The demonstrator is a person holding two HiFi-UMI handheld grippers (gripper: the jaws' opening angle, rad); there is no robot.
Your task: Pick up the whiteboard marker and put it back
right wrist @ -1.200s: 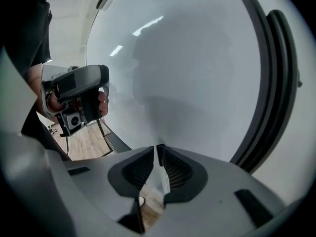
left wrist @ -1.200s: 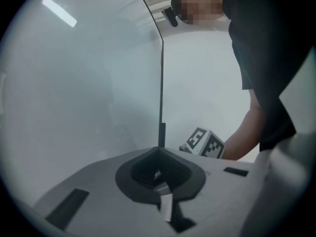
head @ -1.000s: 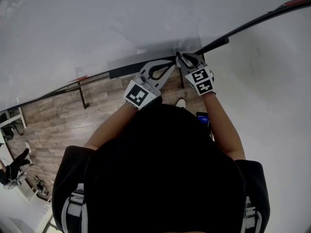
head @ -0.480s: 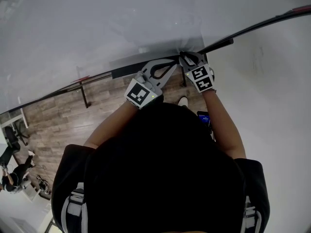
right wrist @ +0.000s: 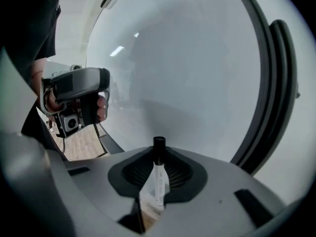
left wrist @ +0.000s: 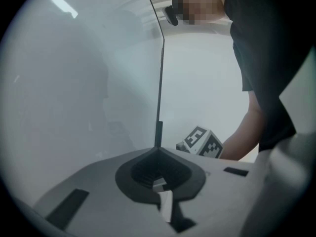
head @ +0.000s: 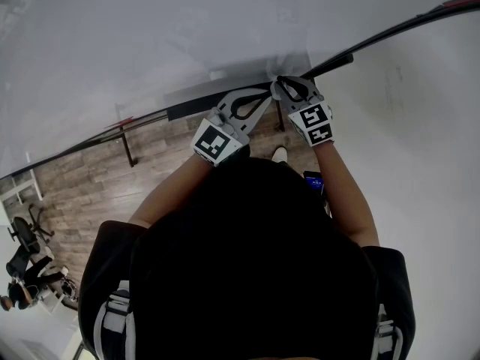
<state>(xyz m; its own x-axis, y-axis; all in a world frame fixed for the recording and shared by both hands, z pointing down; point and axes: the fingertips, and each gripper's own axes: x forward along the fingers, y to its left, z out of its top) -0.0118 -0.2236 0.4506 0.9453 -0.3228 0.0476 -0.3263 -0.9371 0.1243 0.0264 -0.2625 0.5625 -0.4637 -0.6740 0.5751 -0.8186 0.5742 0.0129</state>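
I stand at a whiteboard (head: 150, 36) with a dark tray ledge (head: 202, 100) along its lower edge. My right gripper (head: 287, 87) is at the right end of that ledge. In the right gripper view a whiteboard marker (right wrist: 158, 177), white with a black cap, stands upright between the jaws of the right gripper (right wrist: 158, 154). Those jaws have just been closing and now pinch the marker. My left gripper (head: 259, 100) sits just left of the right one, with its tips together. Nothing is between the jaws of the left gripper (left wrist: 158, 151).
The whiteboard's black frame (right wrist: 276, 83) curves past on the right. Below lie a wooden floor (head: 90, 186) and the board's stand legs (head: 127, 148). A white wall (head: 420, 163) fills the right side. A small blue object (head: 313, 180) shows near my right forearm.
Both grippers stay at the tray's right end; the right one has shifted only slightly. A person at the lower left has moved across the floor.
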